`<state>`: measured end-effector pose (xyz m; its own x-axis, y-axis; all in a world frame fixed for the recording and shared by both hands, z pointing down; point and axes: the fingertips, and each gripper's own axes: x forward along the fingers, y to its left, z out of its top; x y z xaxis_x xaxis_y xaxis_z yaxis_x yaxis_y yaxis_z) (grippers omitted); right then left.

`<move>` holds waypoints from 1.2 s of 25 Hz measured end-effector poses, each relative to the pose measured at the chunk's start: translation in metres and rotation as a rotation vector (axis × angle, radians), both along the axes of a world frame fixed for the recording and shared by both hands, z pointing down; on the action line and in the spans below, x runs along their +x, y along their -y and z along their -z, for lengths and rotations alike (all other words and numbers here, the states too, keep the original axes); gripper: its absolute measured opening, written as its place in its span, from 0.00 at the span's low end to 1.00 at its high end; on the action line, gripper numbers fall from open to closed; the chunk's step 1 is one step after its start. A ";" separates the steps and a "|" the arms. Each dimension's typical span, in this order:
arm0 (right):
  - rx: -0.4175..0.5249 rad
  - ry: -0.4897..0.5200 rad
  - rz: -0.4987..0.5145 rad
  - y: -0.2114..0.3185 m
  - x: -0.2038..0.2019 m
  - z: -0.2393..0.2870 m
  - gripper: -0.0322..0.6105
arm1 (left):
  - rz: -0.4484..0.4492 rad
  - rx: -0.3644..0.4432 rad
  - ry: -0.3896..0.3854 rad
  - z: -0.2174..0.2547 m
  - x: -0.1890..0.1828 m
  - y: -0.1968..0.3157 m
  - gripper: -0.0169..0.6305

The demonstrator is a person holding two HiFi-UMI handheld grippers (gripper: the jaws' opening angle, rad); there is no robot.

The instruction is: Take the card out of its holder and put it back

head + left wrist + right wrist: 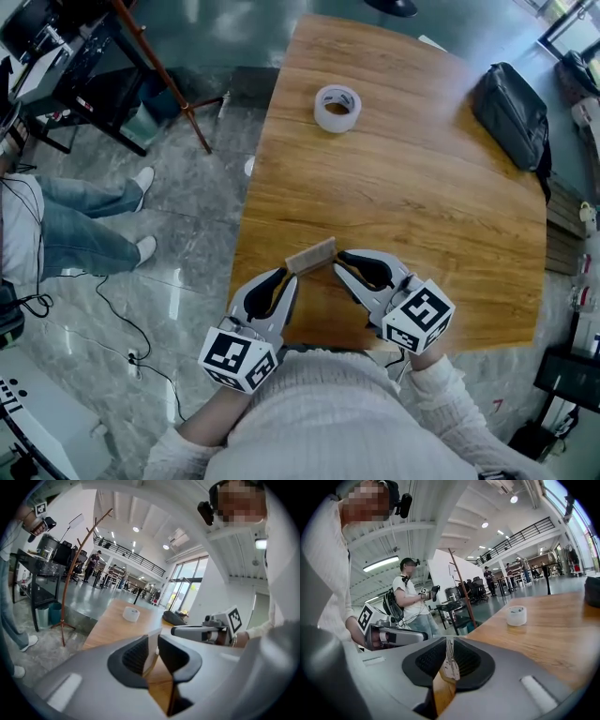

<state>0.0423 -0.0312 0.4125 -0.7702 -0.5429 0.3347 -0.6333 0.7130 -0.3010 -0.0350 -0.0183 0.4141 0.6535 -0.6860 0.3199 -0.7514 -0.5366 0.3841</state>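
A flat grey-brown card holder [310, 255] hangs just above the near edge of the wooden table [422, 197], stretched between both grippers. My left gripper [292, 271] is shut on its left end; in the left gripper view a pale sheet edge [152, 644] sits pinched between the black pads of that gripper [153, 651]. My right gripper [339, 263] is shut on the right end, and in the right gripper view a thin clear edge [450, 656] stands between its pads [436, 658]. I cannot tell the card apart from the holder.
A roll of clear tape [337, 108] lies on the table's far part, and a black bag [513, 114] sits at its right edge. A seated person's legs in jeans [84, 225] and a wooden stand [159, 66] are on the floor at left.
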 end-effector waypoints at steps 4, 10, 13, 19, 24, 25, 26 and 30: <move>0.009 0.004 -0.015 -0.011 -0.009 0.009 0.05 | -0.072 0.008 -0.020 0.007 0.007 -0.005 0.06; -0.007 -0.002 -0.091 -0.022 -0.008 0.008 0.05 | -0.166 0.010 -0.050 0.015 0.029 -0.004 0.04; -0.023 0.003 -0.132 -0.025 -0.004 0.006 0.05 | -0.213 -0.010 -0.037 0.014 0.041 -0.005 0.04; -0.047 0.030 -0.194 -0.029 0.003 0.005 0.05 | -0.267 -0.043 -0.033 0.009 0.052 -0.005 0.04; -0.059 0.030 -0.217 -0.032 0.006 0.001 0.05 | -0.291 -0.062 -0.045 0.008 0.056 -0.006 0.04; -0.060 0.029 -0.221 -0.032 0.008 0.000 0.05 | -0.296 -0.063 -0.045 0.008 0.058 -0.006 0.04; -0.060 0.030 -0.226 -0.032 0.009 0.000 0.05 | -0.300 -0.063 -0.044 0.008 0.059 -0.006 0.04; -0.056 0.034 -0.242 -0.029 0.013 0.002 0.05 | -0.300 -0.061 -0.043 0.008 0.059 -0.004 0.04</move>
<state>0.0554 -0.0025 0.4106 -0.6314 -0.6941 0.3459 -0.7724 0.5235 -0.3596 0.0243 -0.0146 0.4059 0.8379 -0.4409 0.3216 -0.5450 -0.7071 0.4505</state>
